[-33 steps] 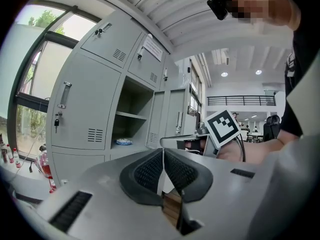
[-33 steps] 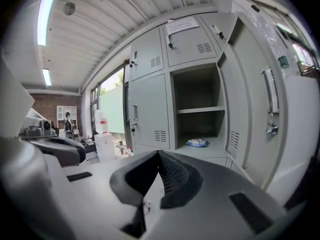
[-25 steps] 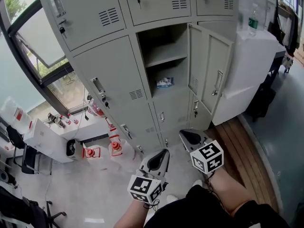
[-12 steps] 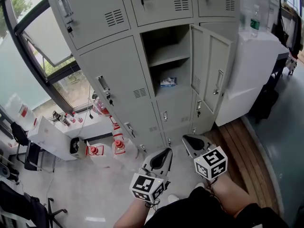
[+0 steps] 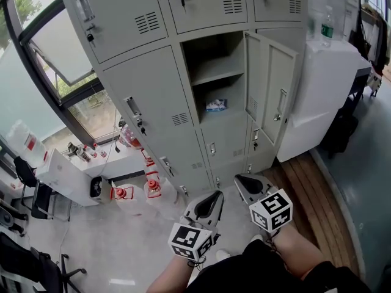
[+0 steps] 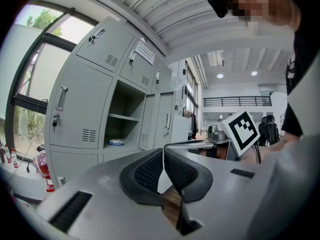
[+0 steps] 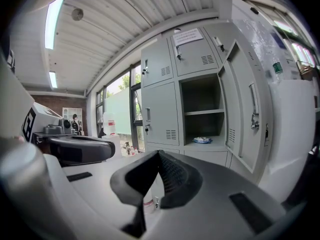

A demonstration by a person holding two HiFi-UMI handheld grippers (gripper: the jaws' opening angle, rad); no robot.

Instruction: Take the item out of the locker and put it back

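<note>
The grey locker's middle compartment [image 5: 211, 78] stands open, its door [image 5: 273, 87] swung out to the right. A small blue-and-white packet [image 5: 215, 105] lies on the compartment's lower floor, under a bare shelf. It also shows as the packet [image 6: 116, 142] and the packet [image 7: 202, 140] in the gripper views. My left gripper [image 5: 214, 196] and right gripper [image 5: 242, 179] hang side by side well short of the locker, pointing at it. Both are shut with nothing between the pads, as seen at the left gripper [image 6: 163, 151] and the right gripper [image 7: 159, 154].
Closed locker doors with handles and keys [image 5: 133, 112] surround the open one. A white cabinet [image 5: 321, 84] with a bottle [image 5: 327, 26] on top stands to the right. Red-and-white containers [image 5: 150, 188] and a white box [image 5: 67, 179] sit on the floor at left, below a window [image 5: 49, 47].
The view has shifted a little, so the locker sits slightly further right. The right gripper shows a bit lower and further right. Both grippers stay shut and empty.
</note>
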